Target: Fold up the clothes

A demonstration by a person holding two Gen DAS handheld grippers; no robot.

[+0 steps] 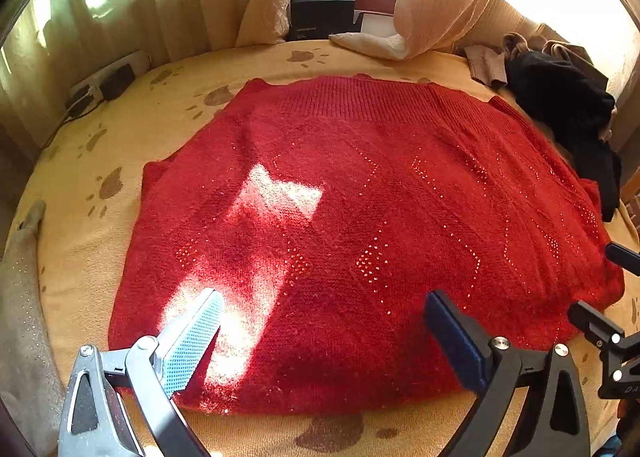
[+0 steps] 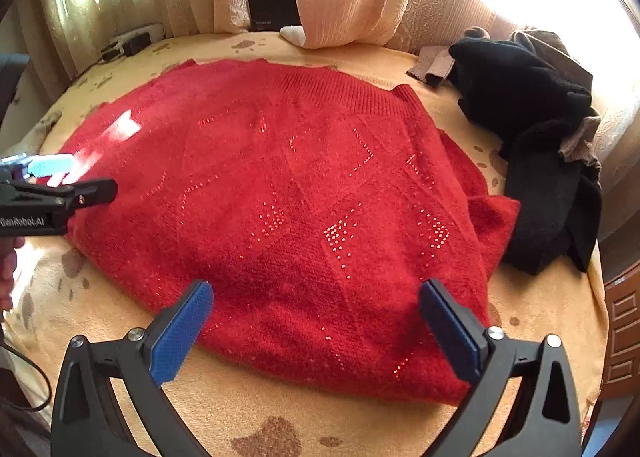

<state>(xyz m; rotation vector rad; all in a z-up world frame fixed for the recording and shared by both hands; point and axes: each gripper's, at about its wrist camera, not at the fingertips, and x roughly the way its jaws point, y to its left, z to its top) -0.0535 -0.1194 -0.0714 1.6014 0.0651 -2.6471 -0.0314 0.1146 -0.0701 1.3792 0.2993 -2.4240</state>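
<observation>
We are holding both grippers spread wide and grasping nothing over a red knit sweater [image 1: 352,225] lying flat across the middle of both frames on a paw-print blanket [image 2: 532,321], ribbed band at the top. The left gripper [image 1: 320,341] is hovering nearer its lower-left edge, the right gripper [image 2: 316,329] its lower-right corner, where a sleeve is perhaps tucked.

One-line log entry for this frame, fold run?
stage: pre-grasp | red sweater flat on blanket | left tool open, empty | right tool open, empty | dark clothes aside
</observation>
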